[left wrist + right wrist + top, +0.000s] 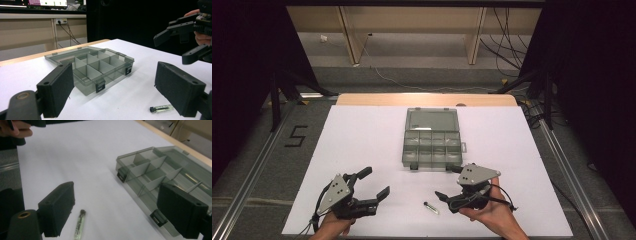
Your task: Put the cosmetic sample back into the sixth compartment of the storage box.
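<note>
A clear grey compartment box [432, 145] lies open mid-table, lid flat behind it, and its compartments look empty [92, 67] [155, 173]. A small glass vial with a dark cap [430, 207] lies on the white sheet in front of the box. My left gripper [376, 182] is open at the near left, holding nothing, and in its own view [117, 92] the vial [162, 108] lies by its right jaw. My right gripper [447, 182] is open just right of the vial, and in its own view [120, 212] the vial [80, 225] lies beside its left jaw.
The white sheet [362, 135] covers the table and has bare room on both sides of the box. A wooden table edge [427, 99] runs behind it. Black stands and cables are on the floor at both sides. My right gripper [185, 32] hangs at the top right of the left gripper view.
</note>
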